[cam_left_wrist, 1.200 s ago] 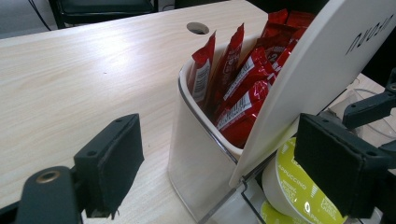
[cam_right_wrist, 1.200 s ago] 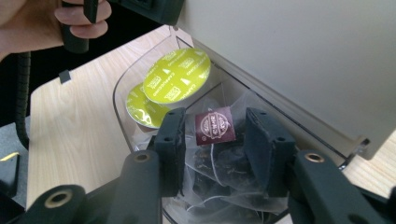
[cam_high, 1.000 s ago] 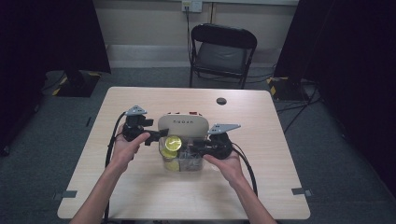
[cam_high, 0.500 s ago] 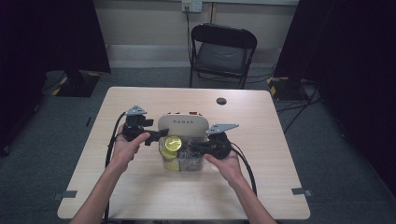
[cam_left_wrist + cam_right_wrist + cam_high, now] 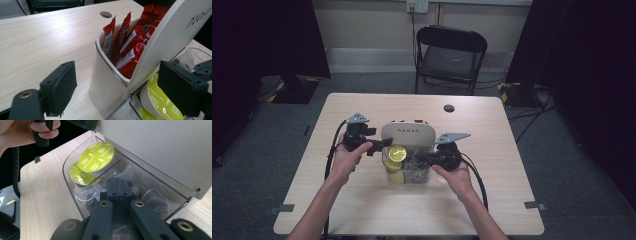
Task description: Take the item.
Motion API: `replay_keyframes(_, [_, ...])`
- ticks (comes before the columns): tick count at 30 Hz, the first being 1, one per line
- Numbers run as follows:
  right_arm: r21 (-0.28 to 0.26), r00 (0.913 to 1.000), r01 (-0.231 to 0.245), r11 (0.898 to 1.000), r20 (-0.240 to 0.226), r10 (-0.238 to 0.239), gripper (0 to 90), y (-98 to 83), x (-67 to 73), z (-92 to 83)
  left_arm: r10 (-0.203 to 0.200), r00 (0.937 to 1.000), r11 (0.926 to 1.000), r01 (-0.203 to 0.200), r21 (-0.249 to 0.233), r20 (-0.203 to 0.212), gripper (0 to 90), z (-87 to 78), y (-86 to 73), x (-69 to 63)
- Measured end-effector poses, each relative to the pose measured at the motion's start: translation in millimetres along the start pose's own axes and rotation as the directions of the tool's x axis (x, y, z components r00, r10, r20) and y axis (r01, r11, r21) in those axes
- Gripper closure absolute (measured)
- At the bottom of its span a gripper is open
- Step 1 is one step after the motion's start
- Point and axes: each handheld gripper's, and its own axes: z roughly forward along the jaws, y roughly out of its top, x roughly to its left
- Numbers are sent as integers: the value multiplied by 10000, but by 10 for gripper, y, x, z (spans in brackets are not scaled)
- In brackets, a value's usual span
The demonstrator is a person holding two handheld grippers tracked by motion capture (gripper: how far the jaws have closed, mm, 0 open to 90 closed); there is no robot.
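**A:** Right claw (image 5: 119, 185) is down in the box's (image 5: 407, 134) clear front bin (image 5: 68, 167), among the tea bags (image 5: 126, 173). Its jaws have just been closing, and now the pads meet.

**B:** Got one?

**A:** Can't tell. There's mesh and string at the tips, but no clear pinch. The bags sit in the bin's right half, with the capsules (image 5: 96, 157) in its left.

**B:** And the left claw (image 5: 121, 88)?

**A:** Gaping wide at the box's left corner, holding nothing.

**B:** How should the lift go?

**A:** I'd say straight up and slowly, clear of the lid, so the strings don't drag neighbours out.

**B:** Which way does the bag point?

**A:** It's a pyramid, peak up toward the lid. There's no real long axis, only the string trailing off.
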Motion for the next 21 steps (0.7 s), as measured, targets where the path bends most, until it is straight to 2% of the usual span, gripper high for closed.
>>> replay_keyframes(21, [-432, 9999, -3, 9991, -139, -3, 900, 41, 62, -88, -41, 10000, 10000, 41, 16, -39, 156, -5, -7, 0])
